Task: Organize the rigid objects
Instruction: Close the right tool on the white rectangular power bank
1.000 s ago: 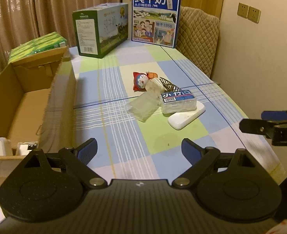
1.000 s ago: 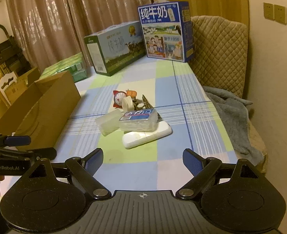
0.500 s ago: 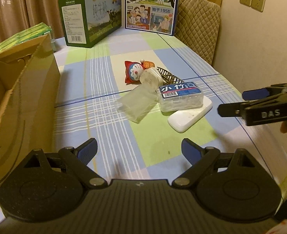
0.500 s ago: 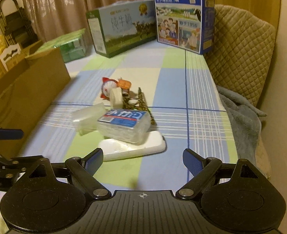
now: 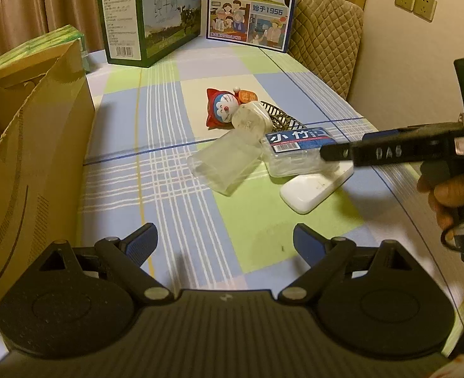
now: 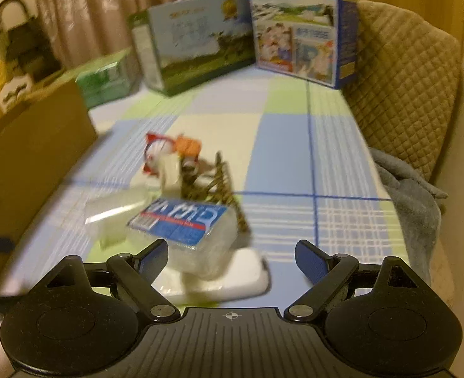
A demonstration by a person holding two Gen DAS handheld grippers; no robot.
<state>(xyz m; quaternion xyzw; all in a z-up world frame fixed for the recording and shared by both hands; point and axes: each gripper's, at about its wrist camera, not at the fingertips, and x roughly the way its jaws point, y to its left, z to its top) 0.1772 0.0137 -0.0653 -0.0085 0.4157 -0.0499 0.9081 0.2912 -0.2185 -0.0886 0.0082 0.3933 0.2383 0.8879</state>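
A small pile lies mid-table on the checked cloth: a clear box with a blue label resting on a flat white case, a translucent container, a Doraemon toy, a small clear jar and a dark wire basket. My left gripper stands open over bare cloth, short of the pile. My right gripper is open too, low over the blue-label box and white case, which sit near its left finger without being pressed. The left wrist view shows one of its fingers from the right.
An open cardboard box lines the table's left side, with a green pack behind it. Two milk cartons, green and blue, stand at the far end. A quilted chair and a grey cloth are at the right.
Both grippers have come forward and down toward the pile. The right one has swung in from the right, so its finger now overlaps the blue-label box in the left view.
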